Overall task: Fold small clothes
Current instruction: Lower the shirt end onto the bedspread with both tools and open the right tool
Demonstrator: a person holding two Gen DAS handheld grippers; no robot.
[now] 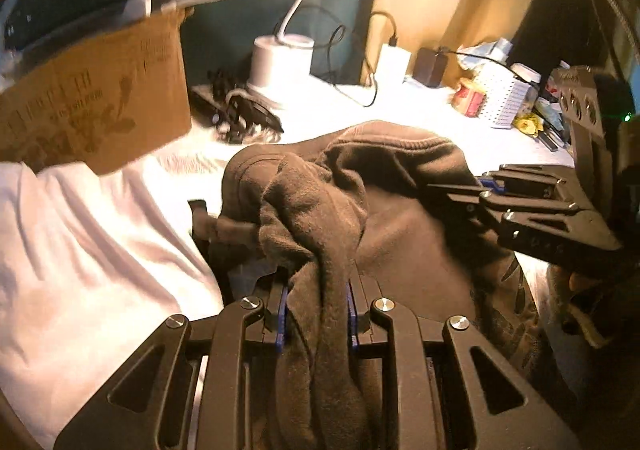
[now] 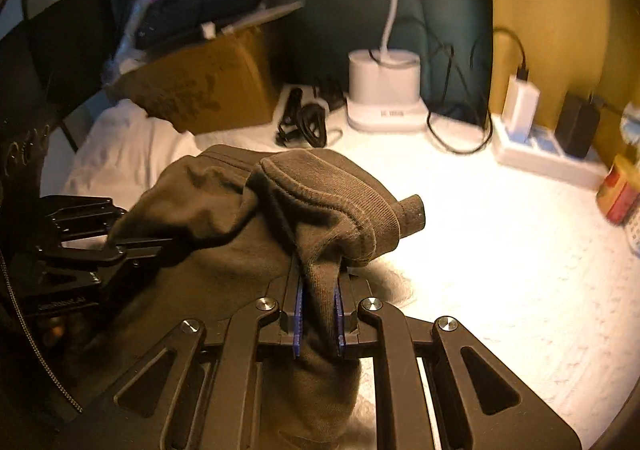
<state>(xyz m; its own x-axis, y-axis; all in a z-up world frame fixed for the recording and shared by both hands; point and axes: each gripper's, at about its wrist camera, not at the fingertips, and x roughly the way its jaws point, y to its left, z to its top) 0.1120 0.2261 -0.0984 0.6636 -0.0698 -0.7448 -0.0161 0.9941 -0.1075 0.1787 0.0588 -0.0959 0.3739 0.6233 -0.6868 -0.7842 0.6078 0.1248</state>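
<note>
Brown garment bunched between both clenched claws, left claw and right claw, above white cloth.

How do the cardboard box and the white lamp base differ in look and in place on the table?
The cardboard box is brown, angular and printed; the white lamp base is plain, rounded and smooth. The cardboard box stands at the far left and bears dark things on top; the white lamp base stands further right, near the middle, with a thin white neck rising from it. Both stand on the white cloth at the back, beyond the brown garment.
</note>
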